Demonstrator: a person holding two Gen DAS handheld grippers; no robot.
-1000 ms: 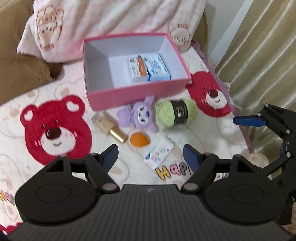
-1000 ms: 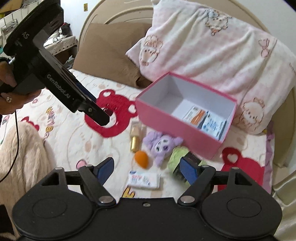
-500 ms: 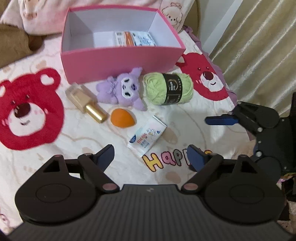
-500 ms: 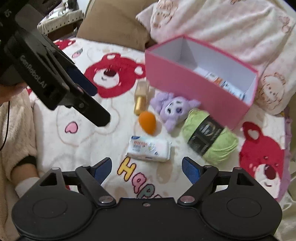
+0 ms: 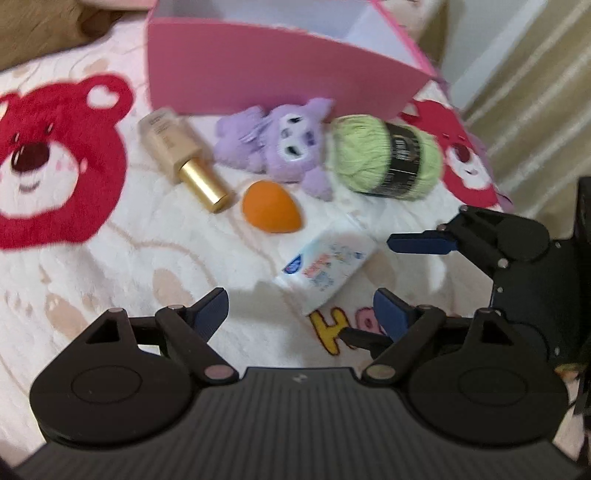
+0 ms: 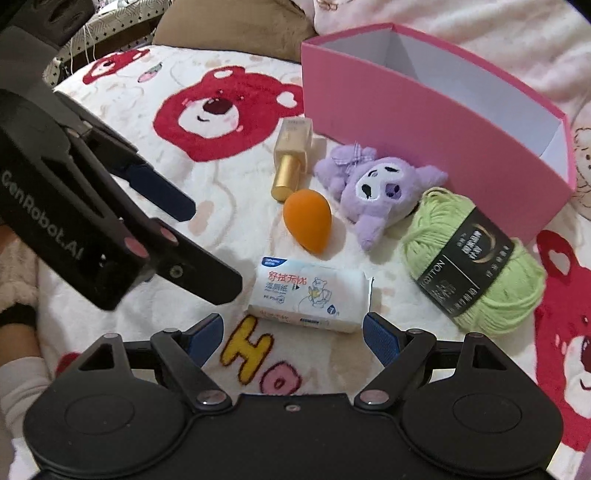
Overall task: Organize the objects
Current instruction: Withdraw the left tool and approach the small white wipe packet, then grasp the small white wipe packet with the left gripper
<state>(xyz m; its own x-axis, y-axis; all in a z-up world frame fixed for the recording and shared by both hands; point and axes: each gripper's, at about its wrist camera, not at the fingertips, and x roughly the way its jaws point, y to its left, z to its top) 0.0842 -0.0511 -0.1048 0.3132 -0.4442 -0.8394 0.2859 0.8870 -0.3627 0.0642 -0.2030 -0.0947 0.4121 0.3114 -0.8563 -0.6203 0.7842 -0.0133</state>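
A white tissue pack (image 6: 309,297) (image 5: 325,268) lies on the bear-print blanket. My right gripper (image 6: 293,334) is open, low, just in front of the pack. My left gripper (image 5: 301,310) is open and empty, near the pack's other side. Behind the pack lie an orange sponge (image 6: 308,219) (image 5: 271,208), a gold-capped bottle (image 6: 291,157) (image 5: 183,160), a purple plush (image 6: 376,194) (image 5: 280,142) and green yarn (image 6: 476,258) (image 5: 388,160). A pink box (image 6: 424,107) (image 5: 266,70) stands behind them, its contents hidden.
The left gripper's body (image 6: 74,206) fills the left of the right wrist view. The right gripper's body (image 5: 517,254) stands at the right of the left wrist view. A curtain (image 5: 535,92) hangs right of the bed. Pillows (image 6: 480,26) lie behind the box.
Both grippers have come lower and closer to the tissue pack. The box's inside has dropped out of sight. Both stay open.
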